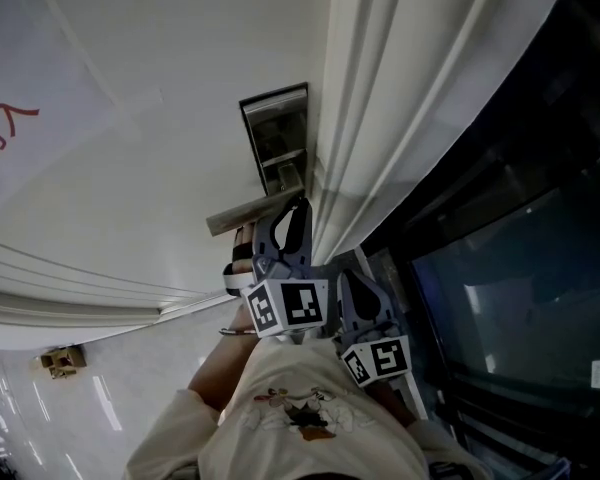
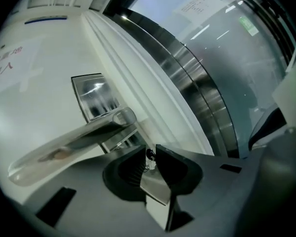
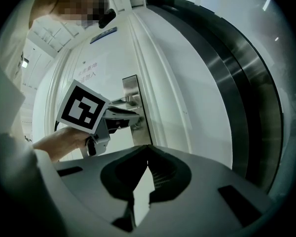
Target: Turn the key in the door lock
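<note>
On the white door (image 1: 150,168) sits a metal lock plate (image 1: 276,133) with a lever handle (image 1: 252,211) pointing left. My left gripper (image 1: 296,208) reaches in just under that handle at the plate's lower end. In the left gripper view its jaws stand close together around a small shiny key (image 2: 149,157), and the gripper (image 2: 151,154) is shut on it, with the handle (image 2: 74,142) and plate (image 2: 91,95) just above. My right gripper (image 1: 352,276) hangs back beside the door frame; in its own view the right gripper (image 3: 148,151) is shut on nothing.
A white moulded door frame (image 1: 370,118) runs along the lock's right. Past it stands a dark glass panel with a steel edge (image 1: 520,268). The left gripper's marker cube (image 3: 83,106) and the hand (image 3: 59,142) holding it show in the right gripper view.
</note>
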Action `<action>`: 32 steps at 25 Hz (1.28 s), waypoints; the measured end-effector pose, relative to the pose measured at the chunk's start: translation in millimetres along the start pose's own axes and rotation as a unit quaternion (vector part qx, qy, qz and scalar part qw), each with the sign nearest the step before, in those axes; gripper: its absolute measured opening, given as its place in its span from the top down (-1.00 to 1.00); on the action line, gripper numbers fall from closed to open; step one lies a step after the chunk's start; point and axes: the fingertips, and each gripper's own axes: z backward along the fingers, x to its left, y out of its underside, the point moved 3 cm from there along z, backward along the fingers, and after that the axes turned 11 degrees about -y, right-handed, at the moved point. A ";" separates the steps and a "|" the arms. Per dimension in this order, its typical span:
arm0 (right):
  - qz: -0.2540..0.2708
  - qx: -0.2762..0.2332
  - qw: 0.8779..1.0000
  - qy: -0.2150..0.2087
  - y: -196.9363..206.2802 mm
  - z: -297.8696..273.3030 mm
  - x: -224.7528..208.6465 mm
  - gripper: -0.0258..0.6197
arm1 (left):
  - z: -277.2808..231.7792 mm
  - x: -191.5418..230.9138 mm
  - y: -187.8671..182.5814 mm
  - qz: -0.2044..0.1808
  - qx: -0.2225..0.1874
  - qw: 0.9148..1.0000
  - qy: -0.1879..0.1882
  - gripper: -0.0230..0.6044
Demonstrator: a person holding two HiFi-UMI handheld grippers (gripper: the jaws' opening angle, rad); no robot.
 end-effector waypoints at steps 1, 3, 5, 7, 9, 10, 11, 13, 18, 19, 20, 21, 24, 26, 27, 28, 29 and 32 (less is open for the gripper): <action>0.000 0.000 1.000 0.000 0.0 0.3 0.2 0.90 | 1.0 0.1 -0.3 0.001 -0.003 1.000 -0.001 0.70; -0.001 -0.001 1.000 -0.002 0.5 0.5 1.1 0.90 | 6.1 -0.2 -2.8 -0.001 -0.017 1.000 -0.002 0.70; -0.001 0.000 1.000 -0.003 0.9 -0.2 1.9 0.90 | 14.9 0.6 -9.4 0.003 -0.039 0.999 -0.006 0.70; -0.001 0.001 1.000 -0.004 0.6 -1.3 2.7 0.90 | 24.6 1.7 -17.6 0.014 -0.061 0.998 -0.007 0.70; 0.000 0.000 1.000 -0.006 -0.1 -2.6 4.1 0.90 | 34.3 4.0 -23.6 0.033 -0.077 0.997 -0.006 0.70; 0.000 0.000 1.000 -0.007 -0.4 -3.2 4.8 0.90 | 39.2 6.1 -25.5 0.046 -0.082 0.996 -0.007 0.70; 0.001 0.000 1.000 -0.008 -0.7 -3.8 5.4 0.90 | 44.0 8.6 -26.3 0.059 -0.088 0.994 -0.011 0.70; 0.004 0.002 1.000 -0.012 -0.8 -5.7 6.9 0.90 | 53.7 14.9 -24.1 0.079 -0.093 0.992 -0.028 0.86; 0.035 0.008 0.999 -0.024 -4.4 -13.2 13.3 0.90 | 79.3 20.9 -7.8 0.134 -0.083 0.987 -0.016 0.91; 0.042 0.010 0.999 -0.027 -4.9 -15.1 15.2 0.90 | 84.6 17.3 -1.6 0.152 -0.076 0.985 -0.006 0.91; 0.049 0.011 0.998 -0.030 -5.7 -17.1 17.5 0.90 | 89.5 13.6 5.0 0.169 -0.067 0.983 0.001 0.91; 0.057 0.012 0.998 -0.034 -6.9 -19.3 20.1 0.90 | 94.1 10.4 12.0 0.189 -0.056 0.980 0.005 0.91; 0.080 0.014 0.996 -0.048 -11.3 -26.1 28.7 0.90 | 107.2 3.7 34.4 0.284 -0.008 0.959 0.016 0.91; 0.093 0.015 0.994 -0.056 -13.9 -29.6 33.5 0.90 | 116.1 0.3 43.4 0.309 0.003 0.951 0.025 0.91; 0.096 0.015 0.993 -0.060 -14.7 -31.0 35.0 0.90 | 120.7 -2.5 47.0 0.307 0.005 0.951 0.029 0.91; 0.099 0.013 0.993 -0.063 -15.3 -32.4 35.9 0.90 | 125.0 -6.2 50.4 0.301 0.008 0.953 0.033 0.91; 0.101 0.012 0.993 -0.066 -16.1 -34.0 36.4 0.90 | 128.5 -10.2 53.3 0.298 0.013 0.954 0.038 0.91; 0.101 0.011 0.992 -0.074 -17.5 -39.2 39.6 0.90 | 132.1 -16.7 58.2 0.299 0.020 0.953 0.050 0.91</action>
